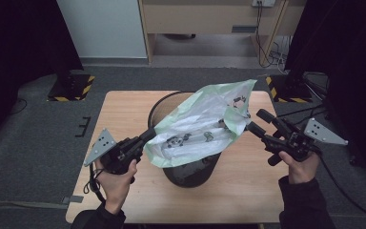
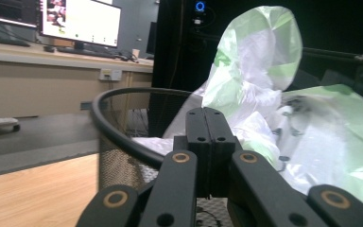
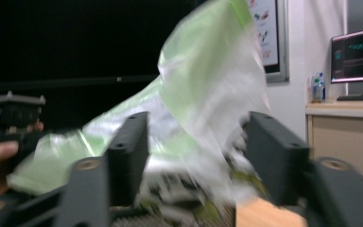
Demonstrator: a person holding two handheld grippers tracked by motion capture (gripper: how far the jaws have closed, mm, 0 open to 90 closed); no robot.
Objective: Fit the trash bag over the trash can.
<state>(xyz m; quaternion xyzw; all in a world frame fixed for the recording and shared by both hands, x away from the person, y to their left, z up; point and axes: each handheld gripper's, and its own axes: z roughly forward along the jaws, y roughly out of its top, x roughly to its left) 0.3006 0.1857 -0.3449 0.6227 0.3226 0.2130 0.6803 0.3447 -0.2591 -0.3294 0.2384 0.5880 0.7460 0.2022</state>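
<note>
The left gripper (image 1: 148, 134) is clenched on the plastic bag (image 1: 201, 125), which hangs above the black mesh wastebasket (image 1: 189, 172). The right gripper (image 1: 253, 123) stands parted around the bag's far edge. Risk: one-sided hold lets the film sag, missing the wastebasket rim.

Both handheld grippers, left (image 1: 145, 137) and right (image 1: 250, 126), were black, each carrying a grey three-cornered plate dotted with holes, brass-ringed pivots on the jaw links, a trailing black cable; the sleeves (image 1: 305, 202) were dark.
</note>
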